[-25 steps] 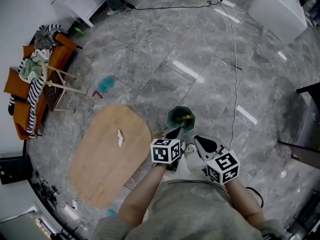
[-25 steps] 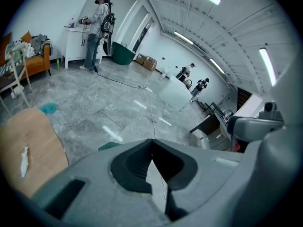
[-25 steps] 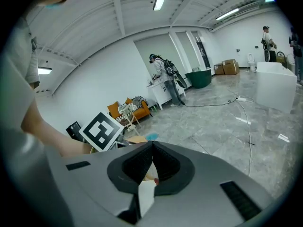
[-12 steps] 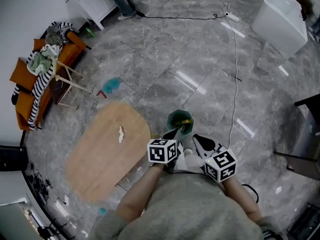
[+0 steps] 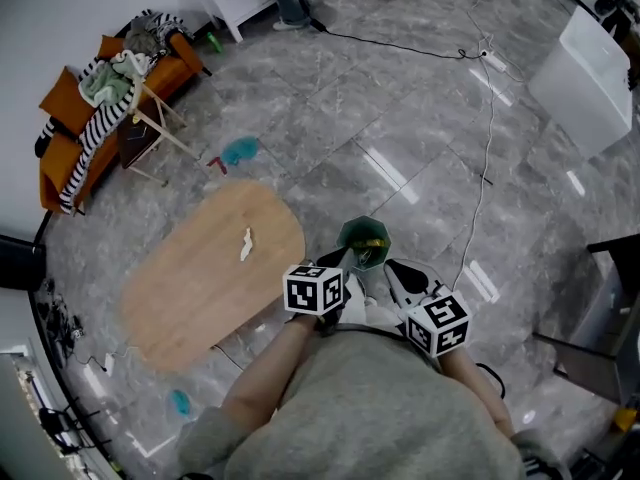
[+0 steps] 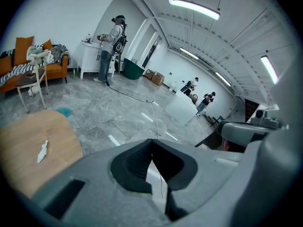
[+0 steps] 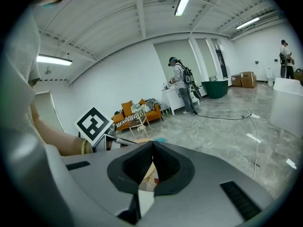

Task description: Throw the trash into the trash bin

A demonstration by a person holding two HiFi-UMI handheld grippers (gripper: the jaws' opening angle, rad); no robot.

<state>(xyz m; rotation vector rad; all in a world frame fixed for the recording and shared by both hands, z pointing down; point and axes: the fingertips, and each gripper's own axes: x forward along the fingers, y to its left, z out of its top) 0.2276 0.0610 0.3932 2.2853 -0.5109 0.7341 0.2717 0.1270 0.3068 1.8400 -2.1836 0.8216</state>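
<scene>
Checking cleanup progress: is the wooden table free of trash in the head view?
No, a white crumpled scrap lies on the wooden table, apart from the green trash bin.

A dark green, many-sided trash bin (image 5: 362,240) is seen standing upright and open-topped on the grey stone floor (image 5: 420,118), near the right end of a pale wooden oval table (image 5: 190,288) but not touching it. A small yellowish piece (image 5: 372,247) is seen inside the bin; what it is cannot be told. A small white crumpled scrap of paper (image 5: 246,245) is left lying flat on the tabletop, towards its far edge, well apart from the bin.
</scene>
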